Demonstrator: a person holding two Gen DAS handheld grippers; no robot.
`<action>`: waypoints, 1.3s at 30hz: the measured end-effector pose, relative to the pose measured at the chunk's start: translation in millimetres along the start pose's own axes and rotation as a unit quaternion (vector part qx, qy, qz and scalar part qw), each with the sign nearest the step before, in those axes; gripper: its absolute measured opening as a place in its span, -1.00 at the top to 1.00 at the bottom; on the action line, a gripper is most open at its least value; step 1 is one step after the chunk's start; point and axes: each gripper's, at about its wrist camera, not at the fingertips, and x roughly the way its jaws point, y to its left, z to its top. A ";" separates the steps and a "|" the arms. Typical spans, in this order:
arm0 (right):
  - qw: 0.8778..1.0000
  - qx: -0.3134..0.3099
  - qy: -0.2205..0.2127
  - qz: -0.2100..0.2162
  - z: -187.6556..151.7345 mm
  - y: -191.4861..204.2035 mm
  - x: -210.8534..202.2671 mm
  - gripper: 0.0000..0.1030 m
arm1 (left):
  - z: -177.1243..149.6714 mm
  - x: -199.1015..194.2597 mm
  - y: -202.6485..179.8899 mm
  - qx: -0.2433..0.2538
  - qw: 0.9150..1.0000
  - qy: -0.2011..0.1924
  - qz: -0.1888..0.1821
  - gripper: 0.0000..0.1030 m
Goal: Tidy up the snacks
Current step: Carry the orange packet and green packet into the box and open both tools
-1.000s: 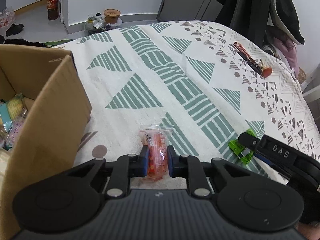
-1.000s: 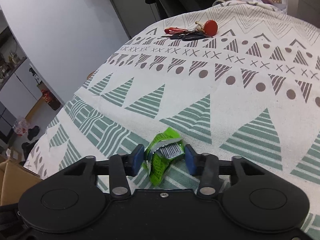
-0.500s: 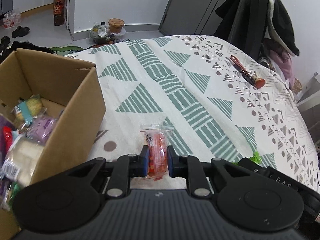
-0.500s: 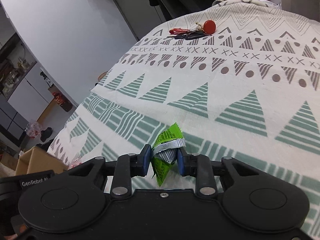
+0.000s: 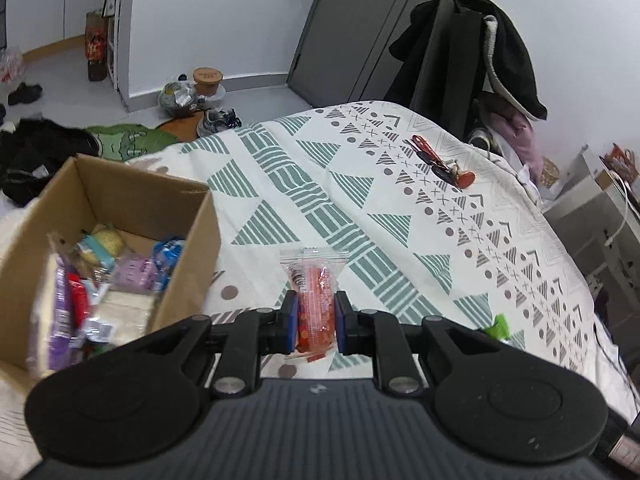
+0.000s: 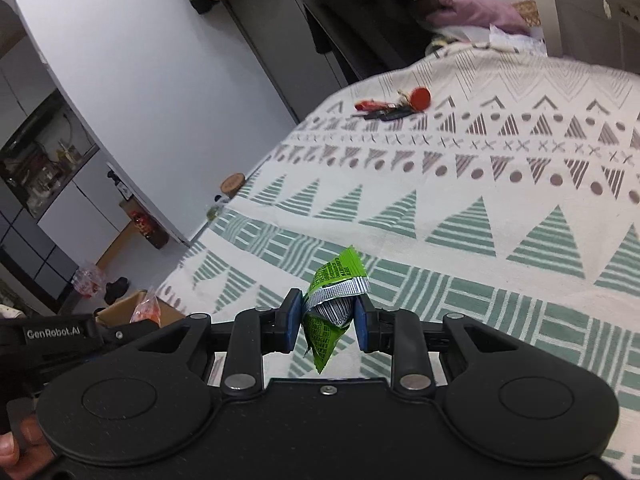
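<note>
My left gripper (image 5: pixel 317 327) is shut on a clear packet of orange-red snack (image 5: pixel 315 300), lifted above the patterned cloth (image 5: pixel 360 208). To its left stands an open cardboard box (image 5: pixel 188 256) holding several wrapped snacks (image 5: pixel 100 280). My right gripper (image 6: pixel 327 327) is shut on a green snack packet (image 6: pixel 332 300) with a silver barcode band, held above the cloth (image 6: pixel 480 200). In the right wrist view the left gripper's body (image 6: pixel 60 336) shows at far left with the orange-red packet (image 6: pixel 146 312) and a corner of the box (image 6: pixel 124 312). The green packet (image 5: pixel 500 326) peeks out at lower right in the left wrist view.
A bunch of keys with a red tag (image 5: pixel 440 164) lies far back on the cloth, seen too as keys (image 6: pixel 394 104). Dark clothes (image 5: pixel 480 52) hang on a rack behind the table. Shoes, jars and bags litter the floor (image 5: pixel 192 96). A hand (image 6: pixel 12 452) holds the left gripper.
Both grippers have risen off the cloth with their packets. The right gripper closed on the green packet. The left view now looks down into the box.
</note>
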 end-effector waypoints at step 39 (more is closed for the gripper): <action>0.995 -0.061 -0.029 0.069 -3.8 160.2 -69.7 0.48 | 42.7 -135.5 115.7 -0.045 0.997 -0.060 0.011 0.66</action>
